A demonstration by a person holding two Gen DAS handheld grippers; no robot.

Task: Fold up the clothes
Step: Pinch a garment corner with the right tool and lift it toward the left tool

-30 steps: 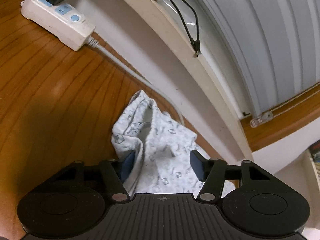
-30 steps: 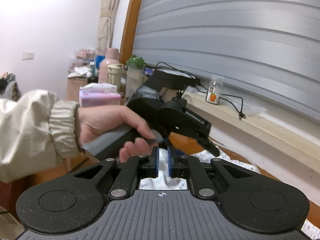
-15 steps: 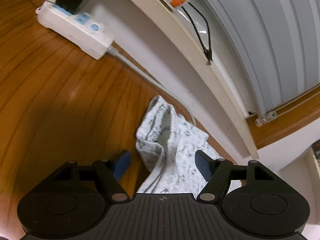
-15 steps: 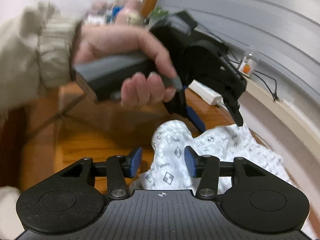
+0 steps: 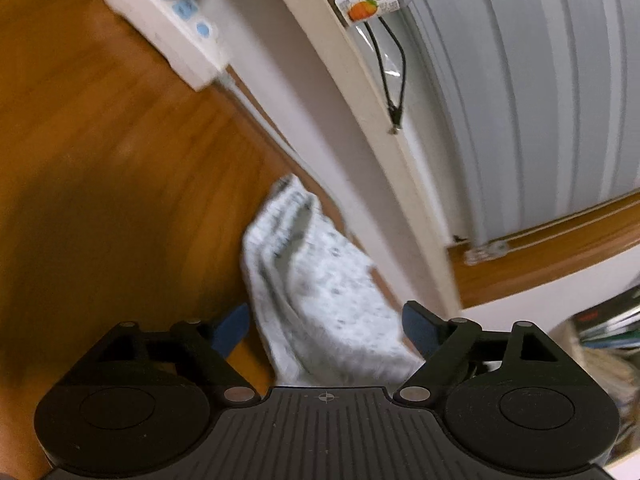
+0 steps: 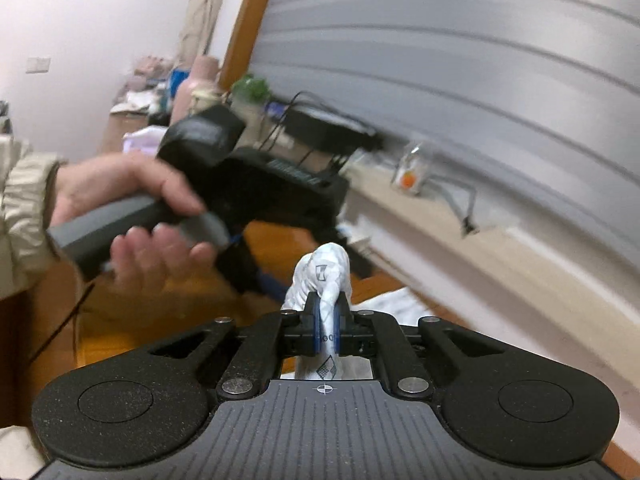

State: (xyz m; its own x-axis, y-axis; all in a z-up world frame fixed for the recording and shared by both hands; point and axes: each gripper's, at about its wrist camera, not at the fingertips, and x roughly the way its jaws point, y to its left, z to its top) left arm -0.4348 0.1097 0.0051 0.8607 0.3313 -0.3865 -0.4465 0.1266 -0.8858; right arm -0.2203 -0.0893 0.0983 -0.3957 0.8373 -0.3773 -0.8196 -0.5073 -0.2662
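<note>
My right gripper (image 6: 327, 322) clamps the patterned garment (image 6: 326, 276) at lower centre; left gripper (image 5: 326, 326) jaws opening around cloth, untouched

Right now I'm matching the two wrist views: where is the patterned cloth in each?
Left wrist: the patterned cloth lies low centre on the wooden table.
Right wrist: the cloth is bunched at centre.
Shared landmark: the orange-labelled bottle on the ledge.
</note>
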